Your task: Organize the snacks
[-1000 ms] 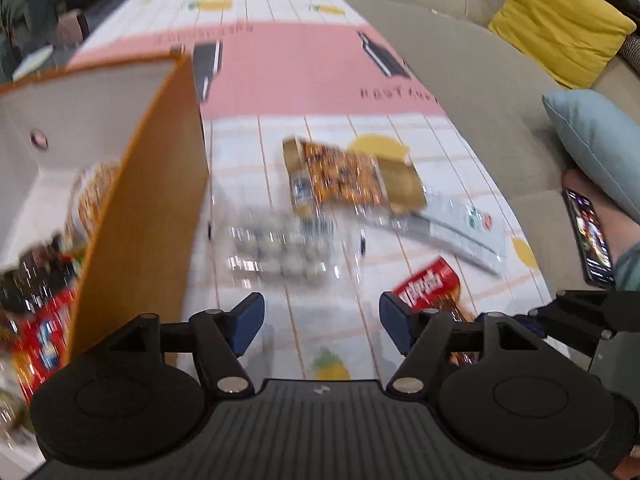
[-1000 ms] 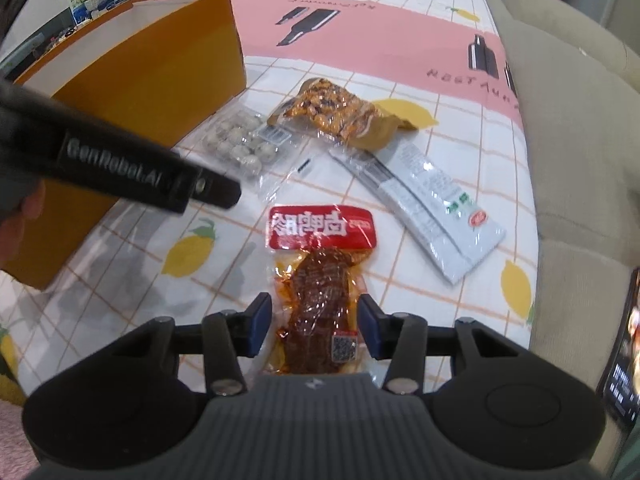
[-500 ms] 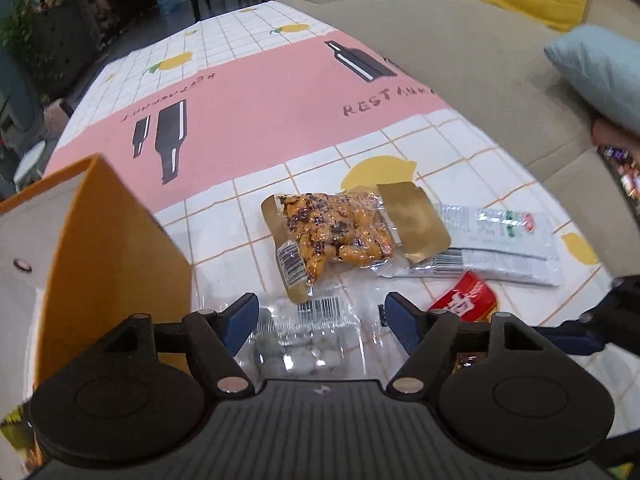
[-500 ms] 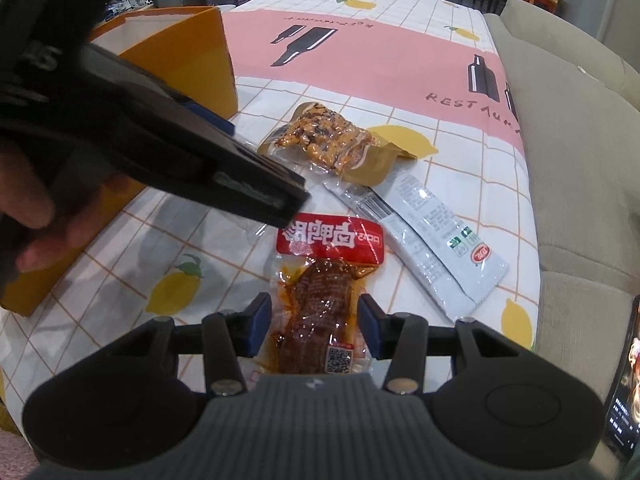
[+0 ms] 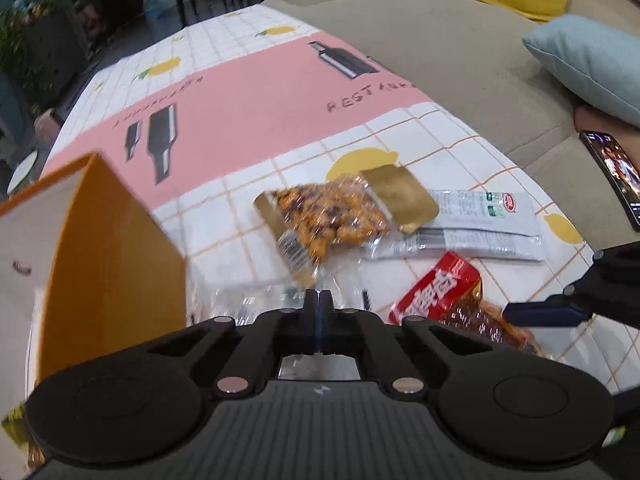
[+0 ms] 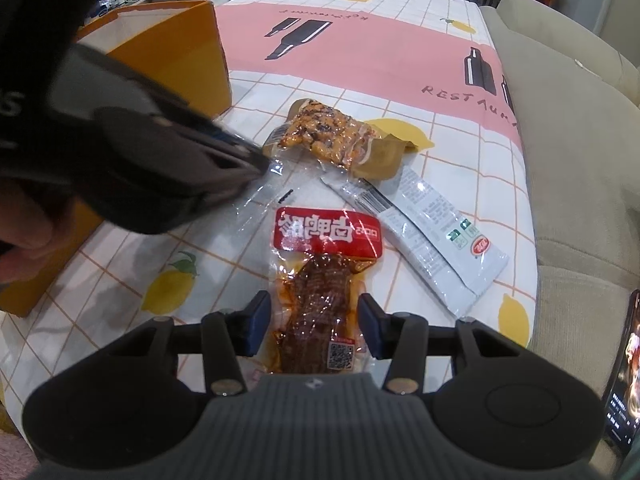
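Observation:
My left gripper is shut, its pads pinching the thin edge of a clear snack packet beside the orange box. In the right wrist view its tip rests on that clear film. My right gripper stands open over a red-labelled packet of dark meat, which lies flat on the tablecloth between the fingers. A packet of orange nuts and two white sachets lie further back.
The orange box stands at the left with snacks inside. A beige sofa borders the table on the right, with a blue cushion and a lit phone. A hand holds the left gripper.
The left gripper has come down and forward over the clear packet, rolled, and snapped shut from wide open. The right gripper has stayed put over the red packet.

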Available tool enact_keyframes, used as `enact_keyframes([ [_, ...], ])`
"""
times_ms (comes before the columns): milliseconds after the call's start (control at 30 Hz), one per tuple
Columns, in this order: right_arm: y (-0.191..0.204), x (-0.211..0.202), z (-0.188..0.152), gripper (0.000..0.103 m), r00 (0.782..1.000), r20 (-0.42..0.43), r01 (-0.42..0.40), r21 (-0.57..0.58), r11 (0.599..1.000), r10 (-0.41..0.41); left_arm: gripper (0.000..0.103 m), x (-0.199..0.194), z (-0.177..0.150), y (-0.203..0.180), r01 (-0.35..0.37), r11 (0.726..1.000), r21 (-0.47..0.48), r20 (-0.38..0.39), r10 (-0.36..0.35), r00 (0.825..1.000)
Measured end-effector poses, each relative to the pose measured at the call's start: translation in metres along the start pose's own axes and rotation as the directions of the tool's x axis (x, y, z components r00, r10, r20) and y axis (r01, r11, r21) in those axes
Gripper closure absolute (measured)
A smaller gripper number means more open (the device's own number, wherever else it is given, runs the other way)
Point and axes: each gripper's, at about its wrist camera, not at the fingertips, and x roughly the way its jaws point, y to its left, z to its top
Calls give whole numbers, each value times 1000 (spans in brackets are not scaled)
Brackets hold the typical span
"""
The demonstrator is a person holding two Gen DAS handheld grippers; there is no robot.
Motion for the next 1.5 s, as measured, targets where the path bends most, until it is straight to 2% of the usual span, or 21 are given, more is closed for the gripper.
enact_keyframes([
  [133, 0, 0, 0, 57, 1000, -2, 2, 2, 1000, -2, 103, -10, -11, 8, -42, 998, -56, -29, 40, 999],
  [200, 0, 1, 0, 57, 1000, -2, 4, -1, 1000, -4, 103, -11, -17, 14, -63, 993, -97, -83, 55, 995],
  [267, 0, 1, 0, 57, 1000, -2, 5, 0, 1000, -5, 103, -11, -24, 22, -65, 986, -150, -126, 46, 991],
  [367, 0, 1, -1, 57, 1000, -2, 3, 6, 1000, -3, 99, -18, -34, 33, -28, 971, -237, -107, 2, 994],
  [467, -1, 1, -2, 57, 1000, 1, 3, 9, 1000, -3, 76, -28, -39, 39, -2, 948, -317, -59, -18, 998],
  [533, -1, 1, -2, 58, 1000, 4, 0, 10, 1000, -1, 50, -31, -39, 44, 17, 929, -370, -28, -29, 999],
  [600, -3, 1, -2, 58, 1000, 10, -8, 23, 1000, 8, 44, -31, -39, 44, 19, 917, -398, -6, -23, 1000],
  [700, -6, 2, 0, 58, 1000, 13, -22, 55, 998, 21, 35, -25, -38, 37, 5, 914, -405, -7, -9, 1000],
  [767, -7, 2, 0, 58, 1000, 14, -29, 63, 998, 28, 34, -21, -39, 32, 12, 912, -409, -10, -18, 1000],
  [933, -4, 0, -1, 58, 1000, 12, -23, 56, 998, 22, 22, -10, -39, 24, 10, 885, -466, -31, -27, 999],
  [1033, -7, -2, -3, 58, 1000, -6, -6, 76, 997, 7, 19, -6, -34, 17, -19, 885, -464, -33, 3, 999],
  [1200, -7, -2, -4, 58, 1000, -7, 15, 75, 997, -14, 21, 3, -24, 7, -70, 892, -446, -40, 58, 997],
  [1233, -8, -2, -4, 58, 1000, -8, 12, 79, 997, -12, 34, 4, -23, 6, -94, 894, -437, -48, 81, 996],
  [1267, -9, -2, -4, 58, 1000, -9, 10, 82, 997, -9, 38, 4, -22, 5, -112, 898, -425, -50, 100, 994],
  [1300, -9, -2, -4, 58, 1000, -9, 9, 82, 997, -8, 49, 4, -21, 4, -112, 902, -417, -45, 103, 994],
  [1400, -9, -2, -4, 58, 1000, -12, 12, 75, 997, -11, 89, 1, -24, 8, -81, 906, -415, -17, 81, 997],
  [1433, -8, -2, -3, 58, 1000, -13, 14, 72, 997, -13, 97, 0, -25, 10, -56, 906, -419, -11, 56, 998],
  [1500, -7, -1, -3, 58, 1000, -15, 18, 69, 997, -17, 99, -2, -27, 13, -38, 908, -417, -13, 36, 999],
])
